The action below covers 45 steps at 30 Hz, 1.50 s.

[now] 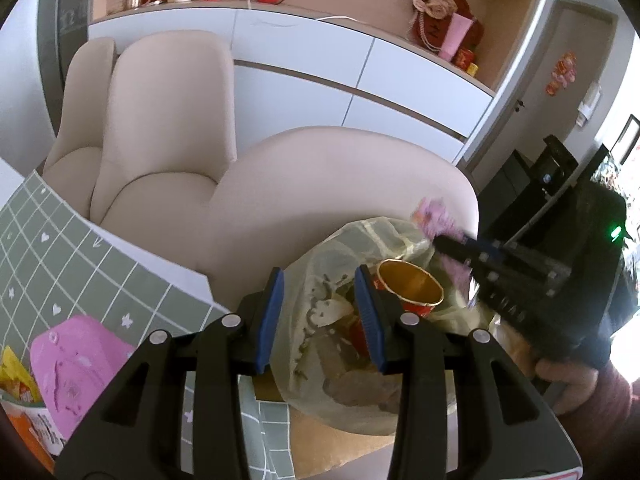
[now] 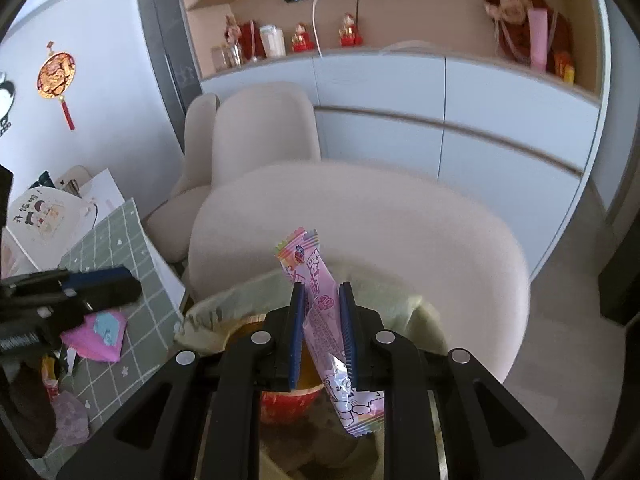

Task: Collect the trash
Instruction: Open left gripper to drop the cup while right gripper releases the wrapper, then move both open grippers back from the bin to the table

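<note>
Desk edge: a green gridded mat (image 1: 80, 264) covers the desk at far left, with a pink packet (image 1: 76, 372) lying on it, trash not yet collected.
Left gripper (image 1: 320, 316): its fingers stand apart at a middling width with nothing between them; through the gap shows the inside of the bag.
Trash bag (image 1: 360, 400): a thin yellowish liner, mouth open upward, just past the left fingers and below the right ones; a red paper cup (image 1: 408, 292) with a gold inside already lies in it.
Right gripper (image 2: 323, 332): narrow, its fingers pinching a pink candy wrapper (image 2: 320, 312).
Wrapper axis: long axis runs along the fingers, one end poking out ahead and the other hanging back toward the camera.
Key relation: the wrapper hangs right over the bag mouth and cup, so the right hand is the nearer; a release looks like the likely next step.
</note>
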Motion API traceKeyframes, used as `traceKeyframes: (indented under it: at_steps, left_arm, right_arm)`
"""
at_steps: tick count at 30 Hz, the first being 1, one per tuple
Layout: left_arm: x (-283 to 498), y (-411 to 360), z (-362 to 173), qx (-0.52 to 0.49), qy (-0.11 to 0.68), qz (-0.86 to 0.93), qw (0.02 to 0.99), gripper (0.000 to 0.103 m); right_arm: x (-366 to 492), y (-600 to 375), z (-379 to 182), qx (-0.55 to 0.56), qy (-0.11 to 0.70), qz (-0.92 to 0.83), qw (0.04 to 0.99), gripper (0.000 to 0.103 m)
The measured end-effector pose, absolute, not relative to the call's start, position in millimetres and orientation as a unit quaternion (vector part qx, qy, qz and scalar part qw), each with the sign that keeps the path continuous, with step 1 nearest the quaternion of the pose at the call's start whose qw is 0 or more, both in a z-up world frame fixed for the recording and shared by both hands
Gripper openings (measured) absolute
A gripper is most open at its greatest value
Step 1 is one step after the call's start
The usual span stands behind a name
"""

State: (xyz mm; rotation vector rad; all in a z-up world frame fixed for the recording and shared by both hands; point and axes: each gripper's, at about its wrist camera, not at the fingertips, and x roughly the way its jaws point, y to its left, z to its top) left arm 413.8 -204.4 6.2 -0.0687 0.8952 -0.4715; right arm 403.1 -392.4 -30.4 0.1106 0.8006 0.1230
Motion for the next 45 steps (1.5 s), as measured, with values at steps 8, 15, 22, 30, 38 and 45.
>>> traceKeyframes:
  at_steps: [8, 15, 22, 30, 38, 45]
  left_arm:
    - [398.2, -198.0, 5.6, -0.033, 0.430, -0.219, 0.875, 0.035]
    - [385.5, -188.3, 13.2, -0.036, 0.419, -0.204, 0.884, 0.040]
    - [362.3, -174.9, 24.7, -0.034, 0.402, -0.184, 0.897, 0.042]
    - [311.3, -134.6, 39.9, 0.015, 0.374, -0.092, 0.923, 0.042]
    - [258.1, -53.9, 36.2, -0.012, 0.383, -0.012, 0.923, 0.042]
    - [210.5, 26.6, 19.6, -0.072, 0.398, 0.035, 0.914, 0.043]
  right_arm:
    - [398.6, -377.6, -63.3, 0.043, 0.460, 0.071, 0.884, 0.018]
    - [382.4, -375.6, -44.3, 0.046, 0.412, 0.071, 0.907, 0.035]
    - [354.2, -365.3, -10.0, 0.029, 0.366, 0.068, 0.928, 0.043]
    - [321.4, -353.1, 11.4, 0.039, 0.355, 0.084, 0.930, 0.045]
    - [293.9, -272.3, 17.4, 0.003, 0.364, 0.156, 0.918, 0.045]
    - [281.8, -179.2, 4.3, -0.039, 0.391, 0.225, 0.892, 0.045]
